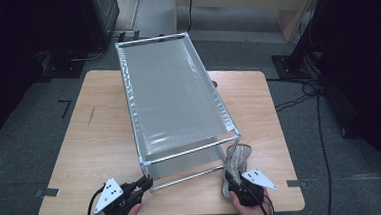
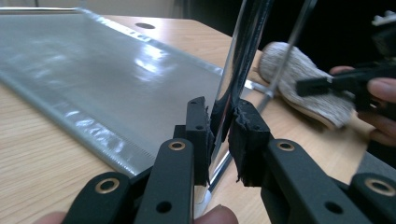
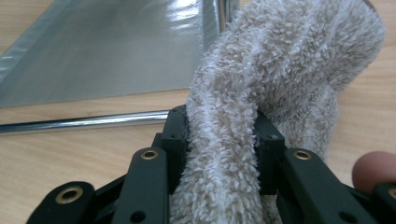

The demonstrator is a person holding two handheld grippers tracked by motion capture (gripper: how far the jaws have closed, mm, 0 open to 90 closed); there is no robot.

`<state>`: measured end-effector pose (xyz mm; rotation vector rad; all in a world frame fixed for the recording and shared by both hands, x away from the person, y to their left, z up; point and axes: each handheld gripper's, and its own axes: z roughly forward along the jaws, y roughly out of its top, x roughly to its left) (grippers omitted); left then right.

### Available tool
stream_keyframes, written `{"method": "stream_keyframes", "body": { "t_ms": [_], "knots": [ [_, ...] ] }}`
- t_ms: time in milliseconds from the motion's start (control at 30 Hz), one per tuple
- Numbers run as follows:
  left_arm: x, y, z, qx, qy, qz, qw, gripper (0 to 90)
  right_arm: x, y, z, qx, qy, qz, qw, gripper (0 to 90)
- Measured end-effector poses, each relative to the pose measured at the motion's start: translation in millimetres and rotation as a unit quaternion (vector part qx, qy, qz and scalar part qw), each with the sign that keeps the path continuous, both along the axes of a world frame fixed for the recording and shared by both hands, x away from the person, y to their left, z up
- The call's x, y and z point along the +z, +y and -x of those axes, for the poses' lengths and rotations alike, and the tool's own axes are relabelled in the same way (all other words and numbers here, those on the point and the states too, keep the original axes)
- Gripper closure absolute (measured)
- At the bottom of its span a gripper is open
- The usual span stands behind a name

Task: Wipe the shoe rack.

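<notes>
Left gripper (image 2: 219, 135): jaws clamped on the near corner post of the chrome-tube rack with grey translucent shelves (image 2: 116, 88), steadying it. Right gripper (image 3: 223, 140): jaws pinched on a fluffy beige-grey towel (image 3: 275, 70), bunched on the wooden table (image 1: 95, 143) beside the rack's right leg. Step looks like wiping the frame; next, likely lift towel onto the tube.

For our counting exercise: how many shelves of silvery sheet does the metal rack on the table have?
2. The upper shelf spans the top of the rack; the lower shelf lies just above the table, under the first, mostly hidden by it.
</notes>
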<state>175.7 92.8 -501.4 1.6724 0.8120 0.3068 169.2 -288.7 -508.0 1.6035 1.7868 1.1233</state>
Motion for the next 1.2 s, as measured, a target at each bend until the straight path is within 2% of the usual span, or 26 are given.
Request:
{"method": "stream_keyframes", "body": {
  "t_ms": [100,233,367,500,567,633,733,800,867,900,933,1033,1133,1200],
  "knots": [
    [0.6,-2.8,3.3,-0.009,-0.003,-0.008,0.9999,78.8,2.2,-1.9,-3.8,-0.002,-0.005,-0.005,1.0000,65.6],
    [0.7,-5.9,5.7,-0.018,-0.007,-0.012,0.9997,79.1,14.5,-2.7,-6.9,0.003,-0.018,-0.006,0.9998,65.8],
    [0.4,-8.6,6.6,-0.025,-0.007,-0.010,0.9996,79.2,38.2,-6.6,-7.3,0.010,-0.047,-0.015,0.9987,65.7],
    [-0.1,-10.6,6.2,-0.027,-0.006,-0.007,0.9996,79.1,68.8,-8.8,-9.1,0.011,-0.079,-0.019,0.9966,65.4],
    [-0.2,-10.8,6.1,-0.029,-0.007,-0.008,0.9995,79.2,80.4,-8.8,-10.4,0.010,-0.096,-0.018,0.9952,65.1],
    [-0.3,-10.6,6.1,-0.029,-0.005,-0.006,0.9996,79.1,85.6,-8.4,-12.1,0.008,-0.105,-0.021,0.9943,65.0],
    [-1.3,-10.0,6.0,-0.029,-0.002,0.003,0.9996,78.8,76.1,-5.1,-14.5,0.004,-0.103,-0.017,0.9945,65.2],
    [-1.6,-9.9,5.9,-0.029,0.000,0.004,0.9996,78.6,58.4,-0.1,-16.6,0.005,-0.088,0.003,0.9961,65.3],
    [-1.3,-9.6,5.7,-0.028,0.001,0.004,0.9996,78.6,39.3,3.8,-19.4,0.002,-0.064,0.017,0.9978,65.4],
    [-1.2,-9.0,6.0,-0.027,0.002,0.004,0.9996,78.6,32.3,4.9,-20.5,0.001,-0.051,0.017,0.9985,65.4],
    [-1.1,-8.5,6.1,-0.026,0.003,0.005,0.9996,78.5,21.1,5.8,-22.8,0.001,-0.030,0.013,0.9995,65.3],
    [-0.7,-6.8,6.4,-0.027,0.004,0.005,0.9996,78.5,1.9,8.8,-25.5,0.005,0.013,0.010,0.9999,65.1],
    [-0.8,-5.8,6.0,-0.028,0.004,0.007,0.9996,78.4,4.5,11.5,-23.1,0.005,0.011,0.016,0.9998,65.0],
    [-1.1,-6.0,5.5,-0.031,0.003,0.004,0.9995,78.5,11.2,9.8,-21.9,0.002,0.003,0.006,1.0000,65.0]
  ]
}}
